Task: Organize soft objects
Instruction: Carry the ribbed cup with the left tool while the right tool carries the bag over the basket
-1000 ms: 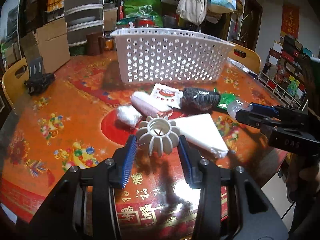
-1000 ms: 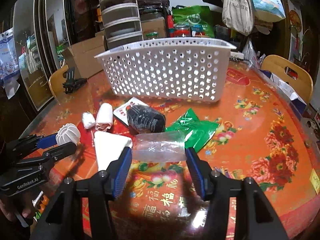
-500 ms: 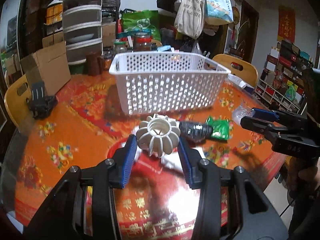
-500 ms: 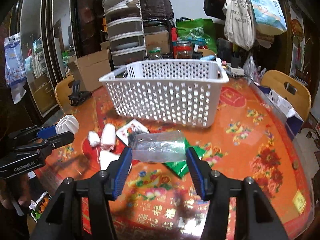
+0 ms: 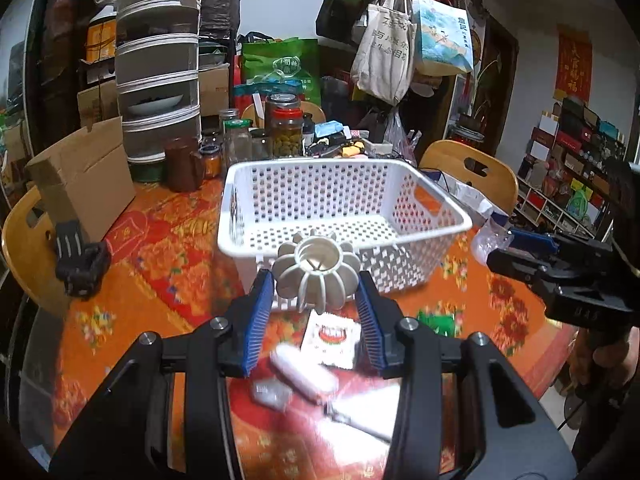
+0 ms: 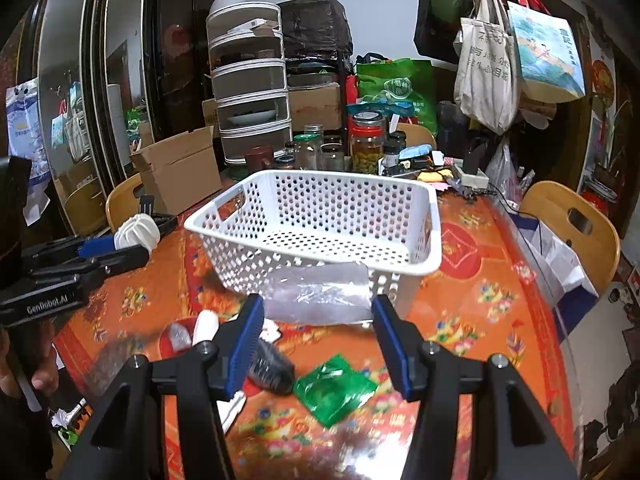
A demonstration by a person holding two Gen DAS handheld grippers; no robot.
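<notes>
My left gripper (image 5: 316, 300) is shut on a white ribbed ball (image 5: 316, 276) and holds it in the air just before the near wall of the white perforated basket (image 5: 344, 200). My right gripper (image 6: 318, 316) is shut on a clear plastic bag (image 6: 320, 292), raised in front of the basket (image 6: 320, 220). The basket looks empty. On the table below lie a white roll (image 5: 304, 374), a red-and-white packet (image 5: 332, 338), a black bundle (image 6: 272, 366) and a green packet (image 6: 332, 388).
The table has an orange patterned cloth (image 5: 152, 264). Behind the basket stand glass jars (image 5: 286, 128), a cardboard box (image 5: 80, 176) and stacked drawers (image 5: 158, 76). A black clamp (image 5: 78, 256) lies at the left. Wooden chairs (image 6: 572, 224) ring the table.
Both grippers have risen with their loads and moved toward the basket. The basket's inside now shows from above, and the objects on the table lie lower in view.
</notes>
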